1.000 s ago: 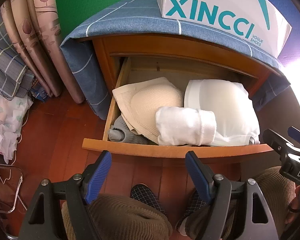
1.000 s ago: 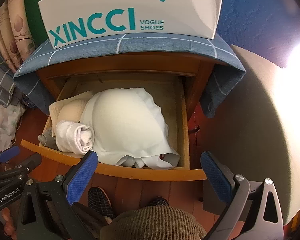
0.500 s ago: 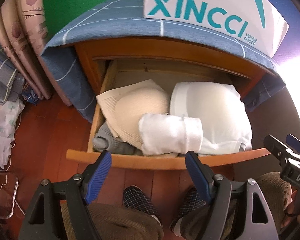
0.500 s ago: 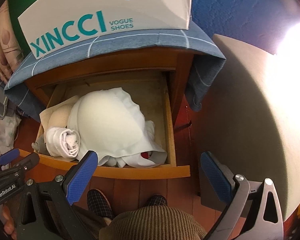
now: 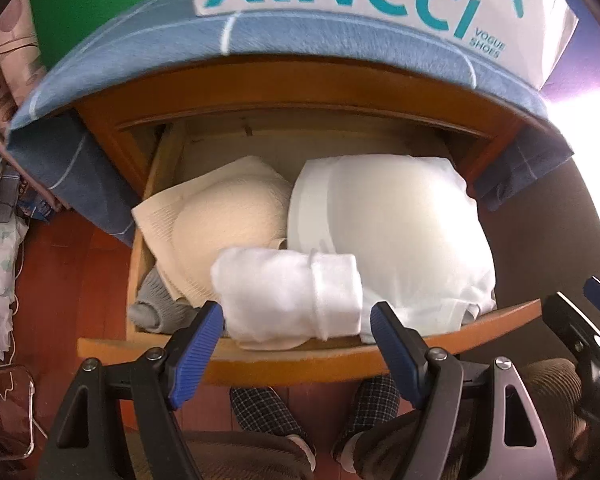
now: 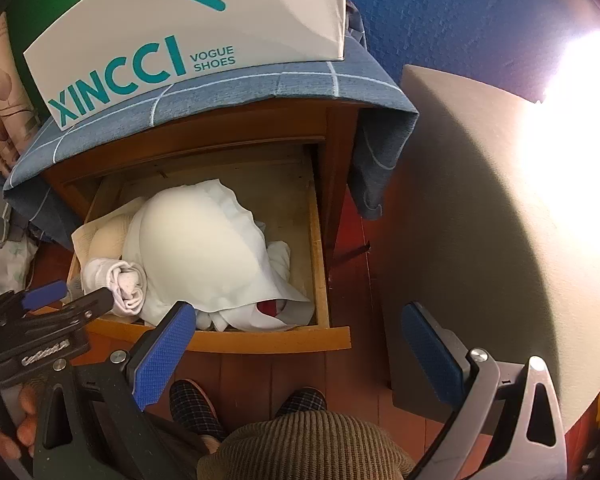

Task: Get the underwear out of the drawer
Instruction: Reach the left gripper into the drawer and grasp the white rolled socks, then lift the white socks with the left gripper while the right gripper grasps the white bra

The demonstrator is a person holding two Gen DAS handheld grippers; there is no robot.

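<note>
The wooden drawer [image 5: 300, 354] [image 6: 276, 338] stands pulled out. In it lie a rolled white garment [image 5: 288, 294] [image 6: 116, 280] at the front, a beige bra [image 5: 220, 224] [image 6: 104, 240] at the left, a white bra [image 5: 396, 236] [image 6: 196, 248] at the right and a grey item [image 5: 156, 308] in the front left corner. My left gripper [image 5: 296, 328] [image 6: 56, 300] is open, its blue pads on either side of the white roll's front, just above the drawer front. My right gripper [image 6: 296, 344] is open and holds nothing, over the drawer's front right corner.
A white XINCCI shoe box [image 5: 360, 4] [image 6: 188, 32] sits on the blue checked cloth [image 5: 300, 36] over the nightstand. Folded fabrics [image 5: 4, 60] stand at the left. The person's knees and plaid slippers [image 6: 192, 404] are below the drawer. A pale panel [image 6: 480, 220] lies right.
My left gripper has moved forward and down to the drawer, now framing the white roll. My right gripper has drifted right, away from the drawer's middle. Both stay open.
</note>
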